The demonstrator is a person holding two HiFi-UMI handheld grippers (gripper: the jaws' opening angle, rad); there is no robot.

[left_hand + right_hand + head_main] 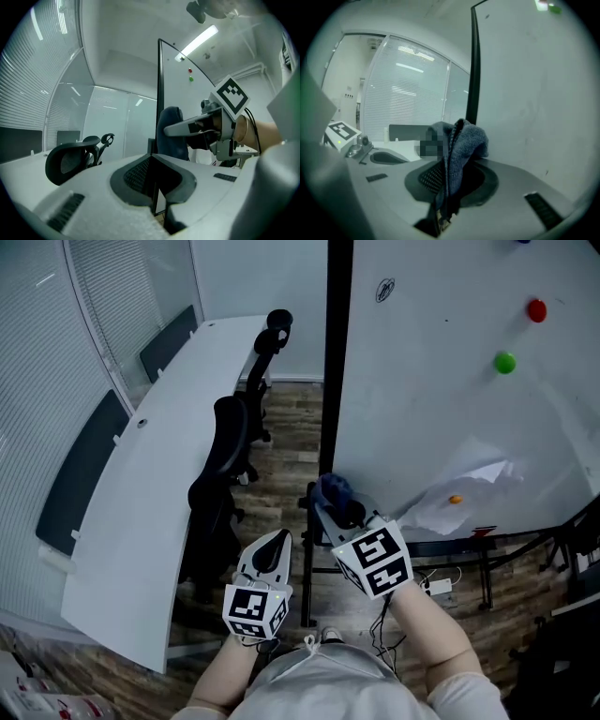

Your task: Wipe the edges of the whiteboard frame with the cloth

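Low at the centre of the head view, the right gripper (330, 507) has its jaws clamped on the cloth (334, 490), a blue wad bunched over the tips. The cloth sits right at the black frame (335, 352) along the left side of the whiteboard (450, 427). That strip runs as a straight line from the top of the picture down to the cloth, so its long axis leads directly away from the jaws, towards the upper edge of the view. In the right gripper view the strip rises just right of the cloth and a little behind it. Whether cloth and frame are touching, I cannot tell. The left gripper (277, 542) hangs at lower left of the right one, jaws closed with nothing between them. It is farther from the strip, on the side of the chair (220, 460) and desk (159, 474). The right gripper is plainly the nearer one. The wipe looks barely begun on this edge. To my eye the next move needs the cloth pressed sideways onto the strip, then run along its length.
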